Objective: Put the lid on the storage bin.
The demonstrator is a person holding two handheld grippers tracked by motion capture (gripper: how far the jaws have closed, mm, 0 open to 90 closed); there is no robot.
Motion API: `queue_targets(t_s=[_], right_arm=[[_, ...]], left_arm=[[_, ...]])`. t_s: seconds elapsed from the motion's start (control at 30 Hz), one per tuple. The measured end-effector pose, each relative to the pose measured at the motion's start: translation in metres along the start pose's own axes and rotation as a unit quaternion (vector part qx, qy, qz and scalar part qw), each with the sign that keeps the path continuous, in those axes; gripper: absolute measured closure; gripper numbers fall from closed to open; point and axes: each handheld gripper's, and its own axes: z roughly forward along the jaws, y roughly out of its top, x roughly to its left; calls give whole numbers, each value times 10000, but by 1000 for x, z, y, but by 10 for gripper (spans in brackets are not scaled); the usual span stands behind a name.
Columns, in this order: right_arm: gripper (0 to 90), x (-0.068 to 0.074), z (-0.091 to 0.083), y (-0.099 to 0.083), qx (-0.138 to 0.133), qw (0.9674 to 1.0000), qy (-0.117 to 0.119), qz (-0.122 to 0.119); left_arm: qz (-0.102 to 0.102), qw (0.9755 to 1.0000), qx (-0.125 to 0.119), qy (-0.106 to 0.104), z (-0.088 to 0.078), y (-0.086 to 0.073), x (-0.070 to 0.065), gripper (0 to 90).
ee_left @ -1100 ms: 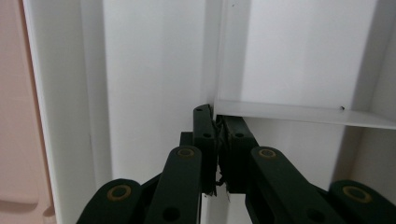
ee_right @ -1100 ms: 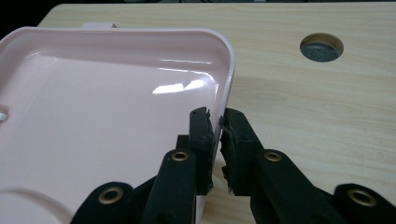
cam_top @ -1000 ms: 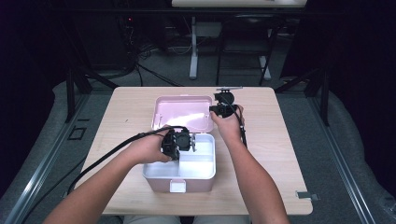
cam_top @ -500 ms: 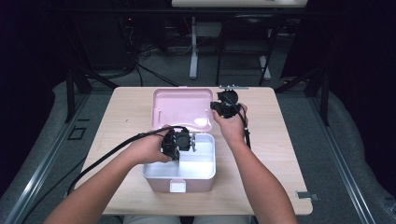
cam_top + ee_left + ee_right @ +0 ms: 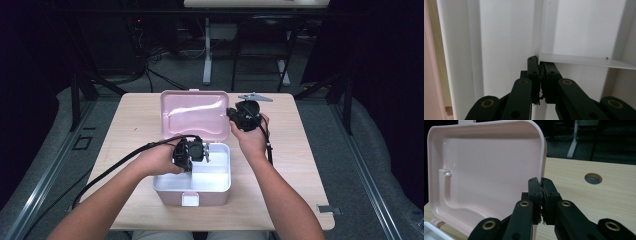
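The storage box (image 5: 192,182), white in the body with a pink base and a pink lid (image 5: 195,114), is set near the middle of the table (image 5: 310,170), its lid raised on the far side. The lid's right edge is pinched between the pressed-together jaws of the right gripper (image 5: 231,114), and in the right gripper view the thin rim (image 5: 541,157) is seen running straight up from between them. The left gripper (image 5: 206,153) is clamped on a white divider (image 5: 584,60) inside the body, so the box is steadied while the lid is swung. The whole thing is judged to be light, thin moulded plastic: stiff enough to be turned by one edge, yet smooth and likely to slip from a shallow bite (the rim offers little depth), and the hinge is best not forced past its stop. A hold low on the side rim, close to where it is now taken, is judged soundest. Bare wood is left on both sides and behind the lid, a round cable hole (image 5: 593,178) lies well to the right, and the table's front edge is close under the box, so little room is offered there
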Motion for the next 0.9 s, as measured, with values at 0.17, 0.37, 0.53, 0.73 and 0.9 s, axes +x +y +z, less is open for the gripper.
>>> queue_targets(t_s=[0.17, 0.37, 0.53, 0.73, 0.9], right_arm=[[875, 4, -15, -3, -171, 9997, 121, -85], [876, 10, -27, -7, -303, 9990, 83, -314], [876, 9, -25, -6, -294, 9991, 66, -313], [876, 9, -25, -5, -267, 9992, 74, -299], [875, 9, -26, -5, -261, 9993, 77, -274]], left_arm=[[-6, 10000, 23, 54, 0, 0, -1, 858], [-13, 9998, 4, 188, -1, -1, -5, 848], [-257, 9990, 85, 345, -2, -5, -5, 772], [-484, 9978, -312, 320, -18, -17, -6, 725], [-717, 9962, -392, 296, -26, -32, -10, 705]])
